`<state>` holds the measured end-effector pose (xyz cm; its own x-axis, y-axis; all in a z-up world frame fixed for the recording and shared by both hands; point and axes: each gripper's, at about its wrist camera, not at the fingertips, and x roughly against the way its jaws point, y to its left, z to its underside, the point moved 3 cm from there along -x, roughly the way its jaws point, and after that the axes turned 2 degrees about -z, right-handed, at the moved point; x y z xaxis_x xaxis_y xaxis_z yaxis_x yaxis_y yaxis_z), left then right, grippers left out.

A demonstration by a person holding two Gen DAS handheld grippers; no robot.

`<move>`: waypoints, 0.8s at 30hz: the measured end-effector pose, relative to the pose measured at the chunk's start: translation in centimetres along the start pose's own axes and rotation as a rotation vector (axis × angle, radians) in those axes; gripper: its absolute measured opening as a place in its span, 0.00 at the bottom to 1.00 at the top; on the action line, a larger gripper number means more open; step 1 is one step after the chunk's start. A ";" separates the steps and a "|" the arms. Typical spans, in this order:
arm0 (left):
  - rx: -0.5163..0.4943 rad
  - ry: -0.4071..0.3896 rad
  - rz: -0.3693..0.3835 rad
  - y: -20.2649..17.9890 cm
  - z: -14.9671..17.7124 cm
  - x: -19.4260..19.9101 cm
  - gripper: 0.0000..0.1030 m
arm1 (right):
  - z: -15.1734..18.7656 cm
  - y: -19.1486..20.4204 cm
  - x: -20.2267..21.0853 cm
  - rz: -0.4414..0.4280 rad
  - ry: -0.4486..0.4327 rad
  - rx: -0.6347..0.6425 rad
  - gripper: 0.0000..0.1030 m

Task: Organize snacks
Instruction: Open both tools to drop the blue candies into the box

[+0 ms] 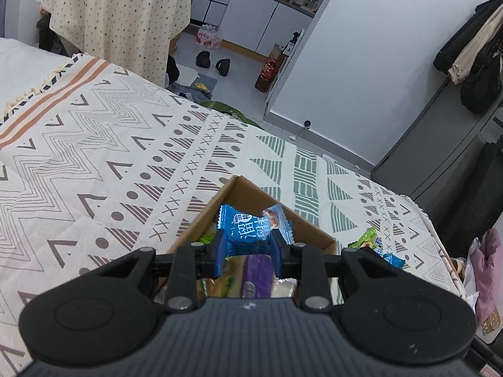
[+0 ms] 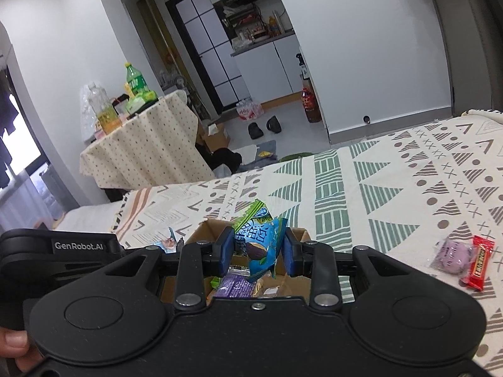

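Observation:
An open cardboard box (image 1: 242, 188) sits on the patterned bedspread with a purple packet (image 1: 257, 270) and other snacks inside. My left gripper (image 1: 249, 248) is over the box, shut on a blue snack packet (image 1: 248, 227). In the right wrist view, my right gripper (image 2: 257, 249) hangs above the same box (image 2: 207, 231), shut on a blue packet (image 2: 261, 245) with a green packet (image 2: 251, 213) bunched behind it. A pale purple snack (image 2: 452, 254) and a red bar (image 2: 479, 262) lie on the bedspread to the right.
A green packet (image 1: 367, 238) and a small blue one (image 1: 393, 259) lie on the bedspread right of the box. The bed's edge (image 1: 437, 226) drops off near them. A cloth-covered table (image 2: 141, 147) with bottles stands beyond the bed. A thumb (image 2: 12, 342) shows at the lower left.

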<state>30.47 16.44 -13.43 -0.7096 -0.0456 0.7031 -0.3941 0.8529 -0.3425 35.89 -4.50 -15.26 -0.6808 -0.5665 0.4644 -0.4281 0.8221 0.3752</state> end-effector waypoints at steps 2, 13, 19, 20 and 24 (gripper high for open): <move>0.007 0.012 0.006 0.4 -0.3 -0.6 0.28 | -0.1 0.2 -0.8 0.003 0.010 0.007 0.30; 0.025 0.044 0.024 1.9 -1.2 -2.1 0.31 | 0.0 1.5 -4.1 -0.010 0.046 0.045 0.31; 0.010 0.043 -0.003 2.1 -1.4 -1.9 0.54 | 0.4 1.6 -4.5 -0.005 0.062 0.053 0.50; 0.008 0.040 -0.004 2.0 -1.4 -1.8 0.56 | 0.4 1.4 -4.3 -0.006 0.063 0.051 0.50; 0.007 0.020 -0.016 1.5 -1.3 -1.4 0.68 | 0.3 0.2 -3.2 -0.008 0.061 0.025 0.52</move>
<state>31.65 18.48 -14.15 -0.6911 -0.0491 0.7211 -0.4096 0.8486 -0.3348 37.78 -2.55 -16.93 -0.6403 -0.5745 0.5098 -0.4483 0.8185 0.3593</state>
